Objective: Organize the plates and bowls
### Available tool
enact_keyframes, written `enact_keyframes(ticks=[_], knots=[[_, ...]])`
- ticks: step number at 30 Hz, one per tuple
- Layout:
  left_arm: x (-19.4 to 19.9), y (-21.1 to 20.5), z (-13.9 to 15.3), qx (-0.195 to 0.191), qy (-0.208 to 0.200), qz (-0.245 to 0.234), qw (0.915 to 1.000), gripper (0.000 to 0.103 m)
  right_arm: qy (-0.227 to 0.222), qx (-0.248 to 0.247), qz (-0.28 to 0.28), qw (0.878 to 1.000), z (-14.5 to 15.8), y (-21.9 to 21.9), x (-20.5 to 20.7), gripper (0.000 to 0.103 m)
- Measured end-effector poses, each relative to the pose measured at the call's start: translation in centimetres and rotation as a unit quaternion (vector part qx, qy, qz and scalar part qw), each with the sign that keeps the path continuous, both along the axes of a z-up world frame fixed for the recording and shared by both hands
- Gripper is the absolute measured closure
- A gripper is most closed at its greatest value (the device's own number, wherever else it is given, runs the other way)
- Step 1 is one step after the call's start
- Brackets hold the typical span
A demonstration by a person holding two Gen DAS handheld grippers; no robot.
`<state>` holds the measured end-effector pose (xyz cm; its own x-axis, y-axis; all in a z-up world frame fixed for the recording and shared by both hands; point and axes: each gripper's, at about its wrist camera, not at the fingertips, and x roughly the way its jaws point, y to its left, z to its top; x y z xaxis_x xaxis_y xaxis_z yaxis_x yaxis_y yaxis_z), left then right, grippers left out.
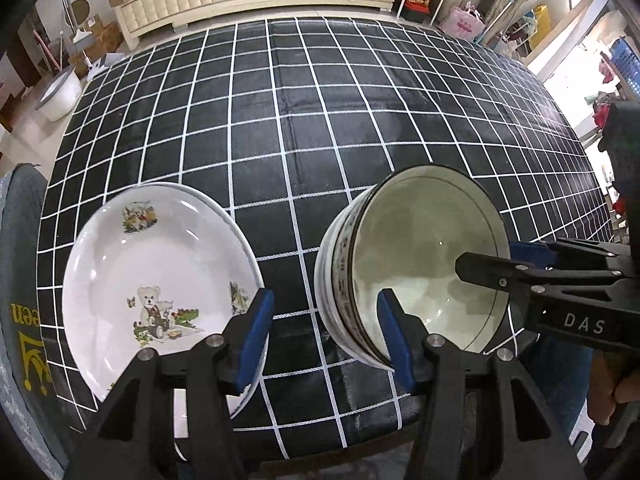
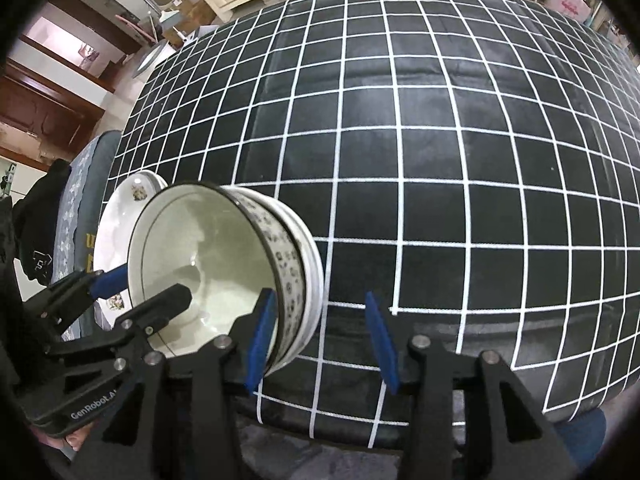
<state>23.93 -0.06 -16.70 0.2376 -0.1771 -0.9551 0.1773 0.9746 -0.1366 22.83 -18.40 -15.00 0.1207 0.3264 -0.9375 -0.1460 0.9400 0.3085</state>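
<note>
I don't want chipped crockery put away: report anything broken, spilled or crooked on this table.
Nothing stands out. The plates sit stacked flat and the bowls are nested beside them on the checked tablecloth. No chips, cracks or spills show. The bowls' tilted look seems to be only the fisheye lens.

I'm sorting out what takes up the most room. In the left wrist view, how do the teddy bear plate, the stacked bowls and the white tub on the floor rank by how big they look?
1. Teddy bear plate
2. Stacked bowls, close behind; both lie near the camera, so this order is unsure.
3. White tub, smallest here, but it stands far off, so its true size is unclear.
</note>
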Motion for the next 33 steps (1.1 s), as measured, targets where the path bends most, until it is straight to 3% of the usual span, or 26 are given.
enact_keyframes(ticks=[13, 23, 33], knots=[[0.9, -0.4, -2.0, -0.004, 0.029, -0.013, 0.9995, 0.052, 0.019, 0.012, 0.003, 1.000, -1.3, -0.2, 0.5, 0.052], [0.9, 0.0, -2.7, -0.039, 0.043, -0.014, 0.9982, 0.048, 0.033, 0.051, -0.002, 0.998, -2.0, -0.9, 0.4, 0.045], [1.1, -2.3, -3.1, -0.041, 0.038, -0.032, 0.9979, 0.048, 0.039, 0.071, 0.005, 0.997, -2.2, -0.9, -0.1, 0.045]])
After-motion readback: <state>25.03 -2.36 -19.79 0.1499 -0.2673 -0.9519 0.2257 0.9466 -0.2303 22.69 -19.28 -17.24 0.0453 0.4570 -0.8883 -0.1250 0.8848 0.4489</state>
